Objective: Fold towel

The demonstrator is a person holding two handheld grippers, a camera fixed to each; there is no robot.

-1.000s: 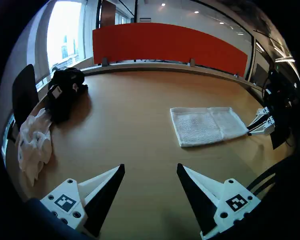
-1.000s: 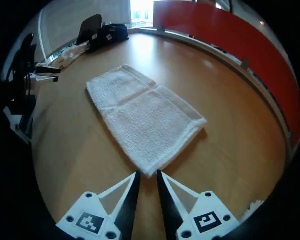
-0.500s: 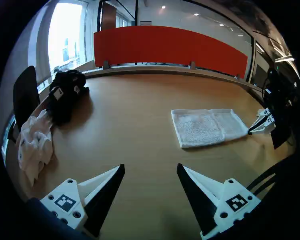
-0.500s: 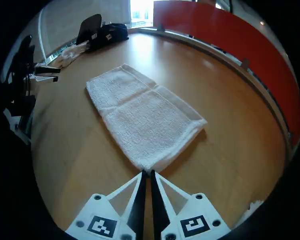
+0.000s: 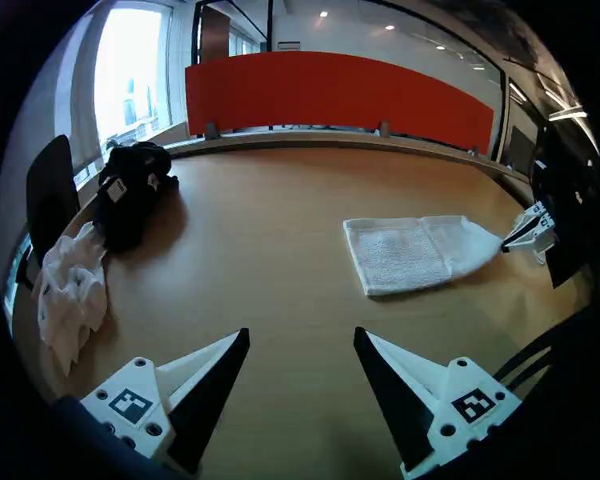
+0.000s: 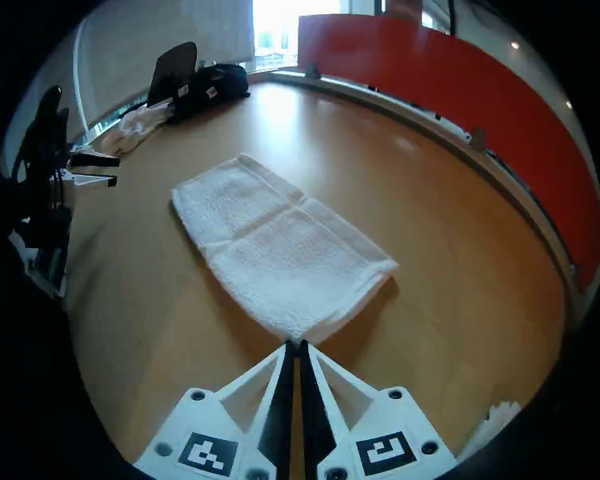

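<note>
Right gripper view has the white towel (image 6: 280, 256) lying flat on the wooden table (image 6: 444, 240), stretching away from the right gripper (image 6: 295, 350), with its near corner right at the fingertips. The two fingers are pressed together on that corner, with only a sliver of cloth between them. Seen from the left gripper view, the same corner rises to a small peak at the fingers while the rest of the towel lies on the wood.

The left gripper (image 5: 300, 332) hangs well apart from the towel, which sits ahead of it and off to its right; its fingers are spread wide and hold nothing. Farther ahead on its left are a black bag (image 5: 132, 192) and a heap of white cloth (image 5: 68, 288), with a red screen (image 5: 340, 88) along the far edge.

The bite looks shallow, so the corner may slip out as it is carried over. The towel seems doubled already, and the fingers may have only the top layer, which would peel the layers apart. With one corner held, the edge could sag and the fold land crooked, or the whole towel slide on the smooth wood.
</note>
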